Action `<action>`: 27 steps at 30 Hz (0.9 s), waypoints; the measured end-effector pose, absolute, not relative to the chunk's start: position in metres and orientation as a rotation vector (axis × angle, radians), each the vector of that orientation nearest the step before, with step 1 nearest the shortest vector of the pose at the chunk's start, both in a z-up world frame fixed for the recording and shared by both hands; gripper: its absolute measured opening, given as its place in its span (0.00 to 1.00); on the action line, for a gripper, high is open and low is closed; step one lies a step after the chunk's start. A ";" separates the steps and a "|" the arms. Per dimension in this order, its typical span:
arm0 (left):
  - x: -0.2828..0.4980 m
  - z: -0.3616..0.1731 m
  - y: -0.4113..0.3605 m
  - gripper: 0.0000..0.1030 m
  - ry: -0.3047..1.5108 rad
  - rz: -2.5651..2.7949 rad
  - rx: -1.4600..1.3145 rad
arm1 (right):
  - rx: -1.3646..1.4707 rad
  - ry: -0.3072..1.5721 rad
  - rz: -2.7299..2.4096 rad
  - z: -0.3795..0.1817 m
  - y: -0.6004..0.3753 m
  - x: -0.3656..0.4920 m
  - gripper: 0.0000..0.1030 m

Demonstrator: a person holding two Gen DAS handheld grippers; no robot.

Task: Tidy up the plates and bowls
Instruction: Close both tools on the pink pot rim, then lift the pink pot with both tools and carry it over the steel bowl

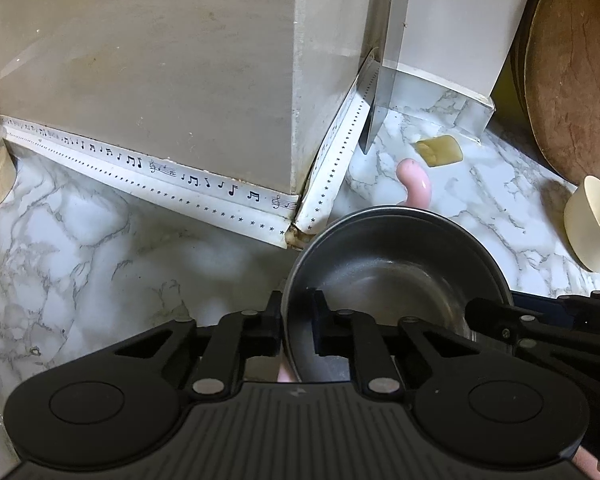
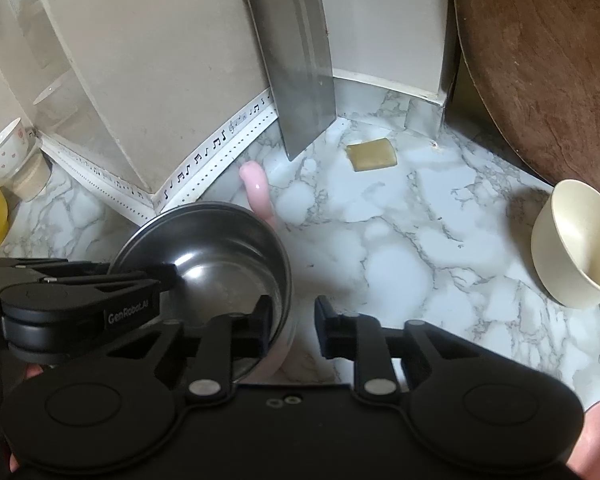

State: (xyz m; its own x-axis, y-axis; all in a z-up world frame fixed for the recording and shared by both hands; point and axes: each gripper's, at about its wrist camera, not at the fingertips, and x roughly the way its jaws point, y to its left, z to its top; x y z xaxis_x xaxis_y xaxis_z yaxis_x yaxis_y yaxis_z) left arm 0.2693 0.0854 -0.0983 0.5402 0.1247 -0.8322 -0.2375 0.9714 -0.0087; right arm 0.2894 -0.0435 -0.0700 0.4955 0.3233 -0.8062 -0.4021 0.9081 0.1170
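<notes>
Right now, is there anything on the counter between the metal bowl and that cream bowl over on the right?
Nothing visible. Bare marble counter lies between the metal bowl, clamped by both grippers, and the cream bowl. The yellow sponge sits farther back.

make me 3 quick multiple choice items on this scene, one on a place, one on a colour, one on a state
1. Where does the cream bowl stand relative to the steel bowl?
A. stacked inside it
B. apart, on the marble counter to its right
C. on the chopping board

2. What colour is the handle sticking out behind the steel bowl?
A. pink
B. green
C. black

3. How does the left gripper meet the steel bowl?
A. hovering clear above
B. flat on the counter beside it
C. fingers either side of the rim

Answers: 1 B, clear counter lies between them; 2 A, it shows pink in both views; 3 C, the rim passes between its fingers.
</notes>
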 end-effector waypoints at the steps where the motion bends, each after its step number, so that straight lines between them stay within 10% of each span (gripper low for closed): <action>1: 0.268 -0.098 0.086 0.12 0.977 0.216 -0.127 | -0.087 0.957 0.437 -0.069 -0.043 0.289 0.17; 27: 0.233 -0.072 0.076 0.04 0.938 0.218 -0.142 | -0.111 0.872 0.419 -0.036 -0.051 0.256 0.06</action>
